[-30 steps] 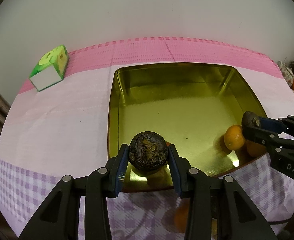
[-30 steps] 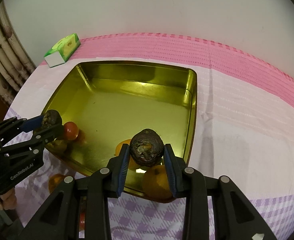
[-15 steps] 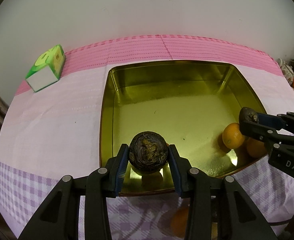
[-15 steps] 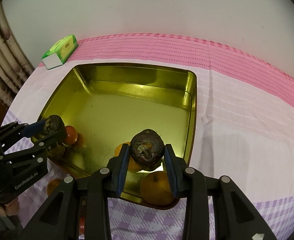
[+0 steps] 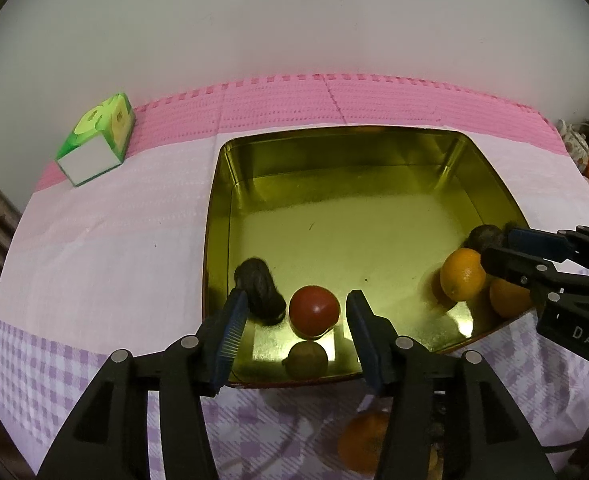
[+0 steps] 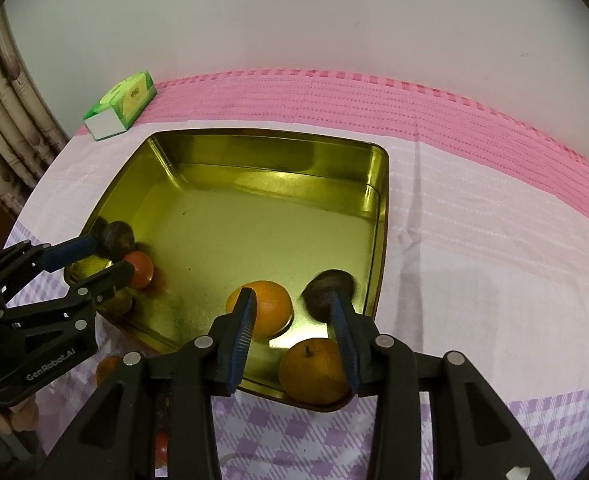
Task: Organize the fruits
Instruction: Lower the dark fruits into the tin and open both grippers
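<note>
A gold metal tray (image 5: 334, 168) (image 6: 278, 152) sits on the pink and lilac cloth. My left gripper (image 5: 296, 304) is open over the tray's near left corner; a dark wrinkled fruit (image 5: 260, 286) lies blurred by its left finger, next to a red tomato (image 5: 314, 310). My right gripper (image 6: 292, 304) is open over the near right corner; a second dark fruit (image 6: 326, 290) is blurred by its right finger, beside two oranges (image 6: 268, 308) (image 6: 312, 372) in the tray. Each gripper shows in the other's view.
A green tissue box (image 5: 96, 146) (image 6: 120, 104) stands at the back left near the white wall. More fruit, including an orange (image 5: 364, 442), lies on the cloth in front of the tray. Bamboo-like poles (image 6: 2, 120) stand at the left.
Both grippers have opened and let go of their dark fruits, which have dropped into the tray. Both grippers moved forward over the tray's near edge.
</note>
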`<state>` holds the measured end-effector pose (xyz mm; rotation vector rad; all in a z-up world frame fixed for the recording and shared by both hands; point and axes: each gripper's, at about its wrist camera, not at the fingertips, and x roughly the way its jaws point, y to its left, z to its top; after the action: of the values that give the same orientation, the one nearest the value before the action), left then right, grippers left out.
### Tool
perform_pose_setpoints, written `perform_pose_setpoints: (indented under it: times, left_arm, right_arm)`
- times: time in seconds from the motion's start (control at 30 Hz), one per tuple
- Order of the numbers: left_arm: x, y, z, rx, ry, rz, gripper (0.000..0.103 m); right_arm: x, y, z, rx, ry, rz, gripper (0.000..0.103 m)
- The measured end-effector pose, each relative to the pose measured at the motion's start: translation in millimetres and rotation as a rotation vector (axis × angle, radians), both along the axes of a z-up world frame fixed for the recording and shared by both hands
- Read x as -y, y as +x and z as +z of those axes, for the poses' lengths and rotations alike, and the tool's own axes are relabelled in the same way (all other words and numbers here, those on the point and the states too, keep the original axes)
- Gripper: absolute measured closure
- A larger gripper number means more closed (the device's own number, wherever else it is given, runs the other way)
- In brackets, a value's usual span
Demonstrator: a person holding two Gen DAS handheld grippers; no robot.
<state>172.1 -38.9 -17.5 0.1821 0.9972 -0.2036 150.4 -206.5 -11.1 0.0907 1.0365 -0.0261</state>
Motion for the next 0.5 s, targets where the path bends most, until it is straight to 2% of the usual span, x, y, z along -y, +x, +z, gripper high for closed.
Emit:
perform_pose_setpoints:
  times: [0.27, 0.5]
  left_arm:
    - [-6, -12, 11, 0.024, -0.009, 0.006, 0.05]
    - [-22, -43, 16, 0.031, -0.021, 0.032, 0.05]
  right_arm:
    - [-9, -17, 10, 0.025, 0.001, 0.016, 0.066]
    - [-20, -51, 12, 0.042, -0.001, 0.033, 0.066]
